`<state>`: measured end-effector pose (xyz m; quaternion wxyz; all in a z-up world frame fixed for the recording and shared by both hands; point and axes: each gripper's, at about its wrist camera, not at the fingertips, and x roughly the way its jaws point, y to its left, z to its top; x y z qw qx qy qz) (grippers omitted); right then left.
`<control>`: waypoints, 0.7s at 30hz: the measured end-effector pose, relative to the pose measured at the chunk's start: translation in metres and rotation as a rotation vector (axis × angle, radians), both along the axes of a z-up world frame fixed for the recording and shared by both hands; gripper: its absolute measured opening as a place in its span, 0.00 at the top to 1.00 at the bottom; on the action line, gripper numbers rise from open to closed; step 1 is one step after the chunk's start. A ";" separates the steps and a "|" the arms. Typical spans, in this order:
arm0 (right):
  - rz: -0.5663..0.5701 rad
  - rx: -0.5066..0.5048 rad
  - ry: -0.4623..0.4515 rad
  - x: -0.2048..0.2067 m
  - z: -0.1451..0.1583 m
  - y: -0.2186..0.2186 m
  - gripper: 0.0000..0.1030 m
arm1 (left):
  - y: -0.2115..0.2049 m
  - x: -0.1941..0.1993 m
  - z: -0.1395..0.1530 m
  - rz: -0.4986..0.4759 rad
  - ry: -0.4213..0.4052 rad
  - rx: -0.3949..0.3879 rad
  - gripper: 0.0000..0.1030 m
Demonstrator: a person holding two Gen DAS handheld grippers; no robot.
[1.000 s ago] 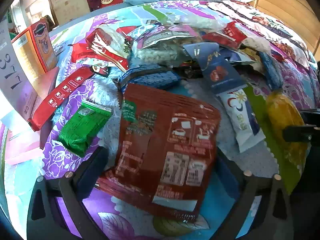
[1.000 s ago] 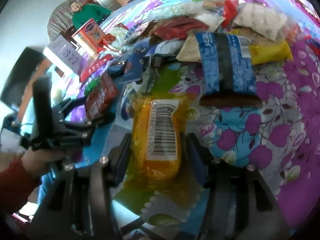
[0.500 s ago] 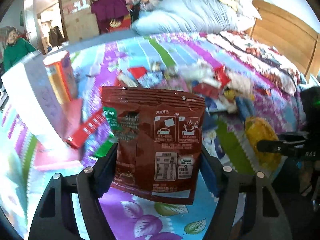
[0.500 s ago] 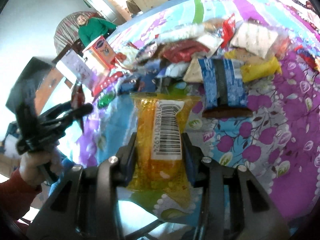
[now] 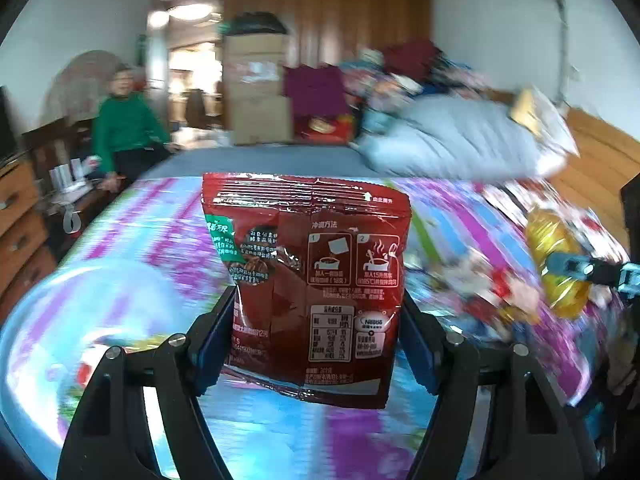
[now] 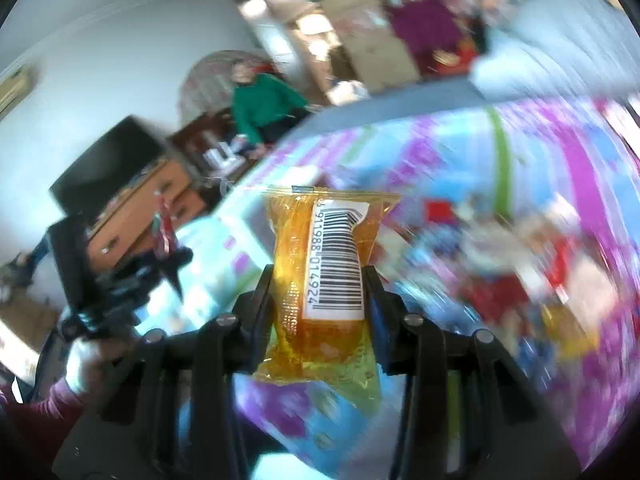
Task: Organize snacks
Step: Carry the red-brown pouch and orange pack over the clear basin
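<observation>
- Bedroom walls, a wooden wardrobe and stacked cardboard boxes fill the background of the left wrist view, all softened by blur.
- Below lies a bed with a bright floral bedspread in purple, blue and green; a pale grey duvet is bunched at its far end, near a wooden headboard.
- A seated person in a green top is at the far left, beside a wooden dresser.
- The left gripper is clamped on a dark red snack pouch, its blue-padded fingers pressing the pouch's two side edges. The pouch stands upright above the bedspread, printed back facing the camera (preparation pictures and a nutrition table show).
- The right gripper is pinched on a yellow-orange snack packet, its fingers squeezing the lower half. The packet is upright, clear of the bed, with a white barcode label facing the camera.
- From the left wrist view the same yellow-orange packet shows at the right edge, held in the other gripper's dark finger.
- A pile of remaining snacks lies on the bedspread to the right, too blurred to tell apart.
- In the right wrist view a hand with a dark red sleeve holds the left gripper's body.
</observation>
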<state>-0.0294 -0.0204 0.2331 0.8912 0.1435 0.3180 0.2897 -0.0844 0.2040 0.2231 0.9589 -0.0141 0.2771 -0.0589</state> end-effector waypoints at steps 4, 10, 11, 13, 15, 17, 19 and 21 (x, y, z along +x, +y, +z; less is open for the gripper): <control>0.131 0.005 -0.062 0.019 0.038 0.074 0.59 | 0.069 -0.006 0.019 0.146 -0.032 -0.038 0.27; 0.333 -0.041 -0.085 0.033 0.058 0.203 0.60 | 0.169 -0.022 0.017 0.353 -0.019 -0.122 0.27; 0.362 -0.052 -0.081 0.034 0.055 0.222 0.60 | 0.180 -0.023 0.014 0.371 -0.014 -0.129 0.27; 0.410 -0.067 -0.066 0.036 0.049 0.257 0.59 | 0.200 -0.026 0.008 0.398 0.000 -0.150 0.27; 0.449 -0.069 -0.038 0.040 0.040 0.285 0.59 | 0.212 -0.025 -0.002 0.414 0.019 -0.168 0.27; 0.478 -0.075 -0.015 0.044 0.031 0.308 0.60 | 0.221 -0.027 -0.009 0.426 0.029 -0.179 0.27; 0.495 -0.084 0.007 0.045 0.024 0.324 0.60 | 0.228 -0.028 -0.019 0.436 0.043 -0.198 0.27; 0.504 -0.089 0.026 0.048 0.017 0.330 0.60 | 0.233 -0.027 -0.027 0.444 0.060 -0.213 0.27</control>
